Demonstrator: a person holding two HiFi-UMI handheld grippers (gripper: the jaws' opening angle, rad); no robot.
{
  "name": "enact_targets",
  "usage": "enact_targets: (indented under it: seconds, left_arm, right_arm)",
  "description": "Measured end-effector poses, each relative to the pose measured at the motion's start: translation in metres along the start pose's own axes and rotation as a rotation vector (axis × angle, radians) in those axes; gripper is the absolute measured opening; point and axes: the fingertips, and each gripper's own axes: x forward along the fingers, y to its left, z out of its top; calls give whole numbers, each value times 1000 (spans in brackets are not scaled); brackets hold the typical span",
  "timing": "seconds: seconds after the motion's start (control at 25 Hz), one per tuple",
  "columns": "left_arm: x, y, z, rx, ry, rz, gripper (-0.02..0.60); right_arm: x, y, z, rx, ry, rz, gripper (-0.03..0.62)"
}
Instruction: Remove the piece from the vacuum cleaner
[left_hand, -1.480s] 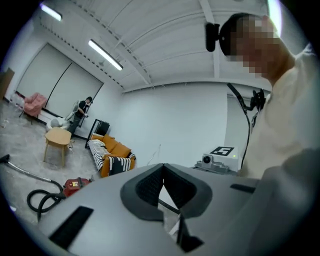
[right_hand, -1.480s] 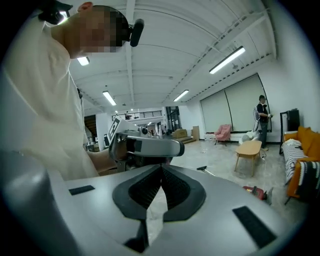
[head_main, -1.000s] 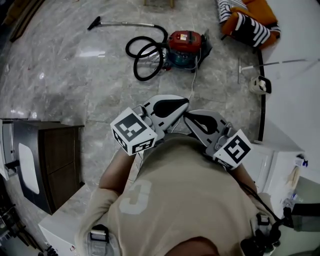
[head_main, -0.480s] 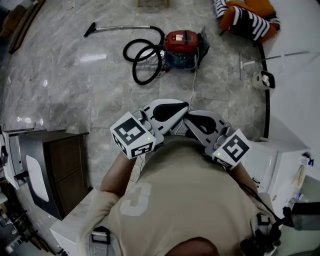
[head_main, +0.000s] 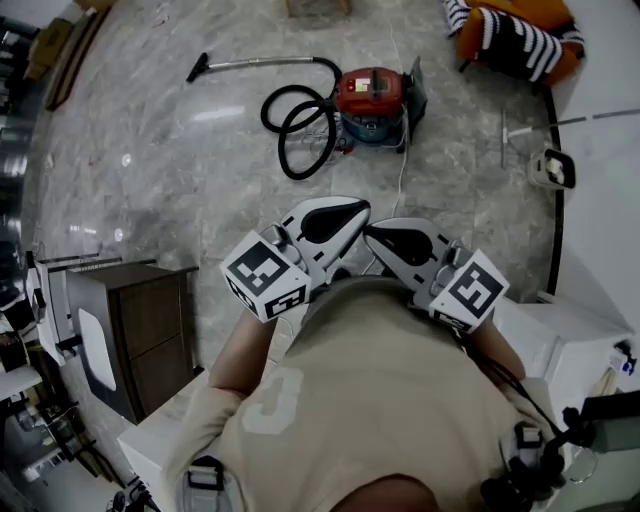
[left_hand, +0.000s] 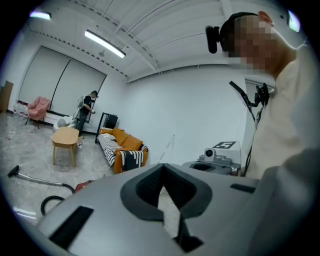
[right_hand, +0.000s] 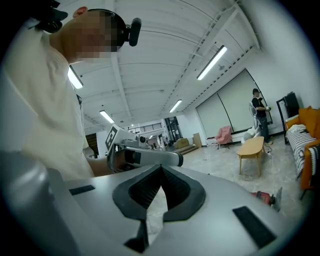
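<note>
Vacuum cleaner (head_main: 372, 100): one red canister, sat on the grey marble floor (head_main: 150, 180) well ahead of the person and well apart from both grippers. Neither gripper touched it.

Rest of the room, big to small:
- One orange sofa (head_main: 515, 35) with a striped black-and-white throw, at the top right of the head view, beyond the canister.
- One dark cabinet (head_main: 140, 335) at the person's left, and one white unit (head_main: 570, 340) at the right.
- One round wooden table (left_hand: 65, 136) and one pink chair (left_hand: 37, 107) far back in the left gripper view. One other person (left_hand: 87, 107) stood beyond the table.
- One black hose (head_main: 300, 125), coiled in loops against the canister's left side.
- One metal wand (head_main: 255, 62) ran from the hose out to the left, with one dark floor nozzle (head_main: 197, 68) on its end.
- One white cord (head_main: 400, 180) trailed from the canister toward the person.

Two grippers, held close to the chest with their tips near each other:
- Left gripper (head_main: 355, 210): jaws together, nothing between them.
- Right gripper (head_main: 378, 235): jaws together, nothing between them.
- Two marker cubes, one on each: left (head_main: 265, 275), right (head_main: 470, 290).
</note>
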Motion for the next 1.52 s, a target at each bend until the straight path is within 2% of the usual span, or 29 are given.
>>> enact_targets:
  seconds: [0.32,0.52,0.72,1.0,1.24,1.4,1.52]
  left_arm:
    - [58,0,11,32,44,97,4]
    - [88,-1,25,15,37,102,5]
    - [112,-5,25,52,81,121,5]
    - [125,-1,19,21,104,105,5]
    - [132,10,12,13,101,43,5]
    - [137,25,14,-13,84,-31,5]
    - [144,42,23,7,90,-78,5]
  right_arm:
    - [-39,-48,7,0,-18,81,3]
    - [-58,-82,13,14,-35,87,3]
    - [-66,-90,9,-3,-13,151,3]
    - [-71,-99,2,33,3,168,3]
    - [-66,-111,-7,32,50,127,3]
    - [-58,-126,-8,25,85,41,3]
    - [-47,-144,2,21,85,-37,3]
